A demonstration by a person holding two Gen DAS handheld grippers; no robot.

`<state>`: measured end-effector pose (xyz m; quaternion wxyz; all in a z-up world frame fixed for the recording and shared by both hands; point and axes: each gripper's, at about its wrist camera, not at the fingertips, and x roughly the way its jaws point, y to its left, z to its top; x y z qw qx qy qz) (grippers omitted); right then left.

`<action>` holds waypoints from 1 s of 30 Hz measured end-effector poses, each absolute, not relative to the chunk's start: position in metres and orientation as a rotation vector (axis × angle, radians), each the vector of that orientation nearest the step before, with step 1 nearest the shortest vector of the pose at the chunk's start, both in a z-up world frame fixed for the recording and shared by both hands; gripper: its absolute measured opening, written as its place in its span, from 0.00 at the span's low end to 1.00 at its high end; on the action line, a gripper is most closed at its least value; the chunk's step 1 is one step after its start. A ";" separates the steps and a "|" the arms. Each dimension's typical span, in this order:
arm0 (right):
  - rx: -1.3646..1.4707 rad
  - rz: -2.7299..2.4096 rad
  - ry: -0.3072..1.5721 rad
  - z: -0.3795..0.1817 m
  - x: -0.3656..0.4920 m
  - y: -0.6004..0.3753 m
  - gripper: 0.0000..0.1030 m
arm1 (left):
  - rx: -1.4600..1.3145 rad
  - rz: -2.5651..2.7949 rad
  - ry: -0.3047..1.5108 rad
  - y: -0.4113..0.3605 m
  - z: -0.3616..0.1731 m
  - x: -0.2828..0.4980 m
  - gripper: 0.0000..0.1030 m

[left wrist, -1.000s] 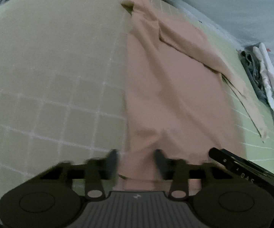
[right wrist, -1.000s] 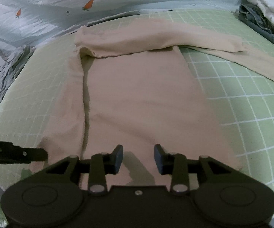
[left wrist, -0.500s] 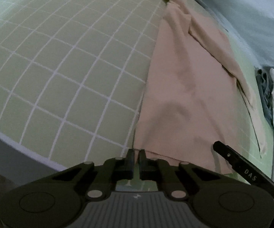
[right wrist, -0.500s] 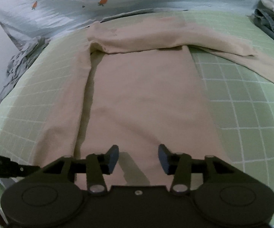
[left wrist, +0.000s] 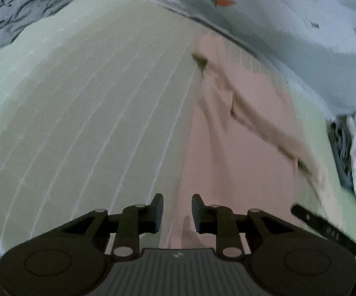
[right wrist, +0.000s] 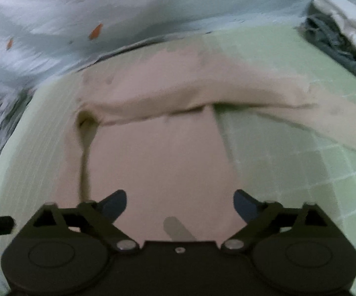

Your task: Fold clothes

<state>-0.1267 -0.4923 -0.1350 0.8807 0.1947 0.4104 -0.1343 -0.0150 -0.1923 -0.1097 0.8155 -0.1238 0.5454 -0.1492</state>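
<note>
Peach garment (right wrist: 158, 157) lies lengthwise away from us on the green checked bed (right wrist: 301, 167), sleeve (right wrist: 202, 91) folded crosswise; we hold our left gripper (left wrist: 177, 209) and right gripper (right wrist: 179, 203) with jaws released.

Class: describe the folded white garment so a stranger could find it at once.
Start from the green checked mat with the peach top spread on it. At its far right corner lies a small stack of clothes; the folded white garment lies on the crumpled dark grey one.
</note>
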 end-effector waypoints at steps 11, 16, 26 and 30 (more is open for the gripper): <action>0.457 -0.542 0.776 -0.141 -0.078 -0.596 0.98 | -0.308 -0.297 1.113 -0.218 -0.113 0.128 0.44; 0.472 -0.649 0.789 -0.148 -0.053 -0.656 0.99 | -0.339 -0.294 1.109 -0.239 -0.134 0.203 0.56; 0.552 -0.660 0.825 -0.164 -0.033 -0.695 0.51 | -0.419 -0.244 1.136 -0.268 -0.181 0.262 0.54; 0.564 -0.615 0.788 -0.162 -0.034 -0.694 0.09 | -0.442 -0.286 1.161 -0.275 -0.185 0.269 0.06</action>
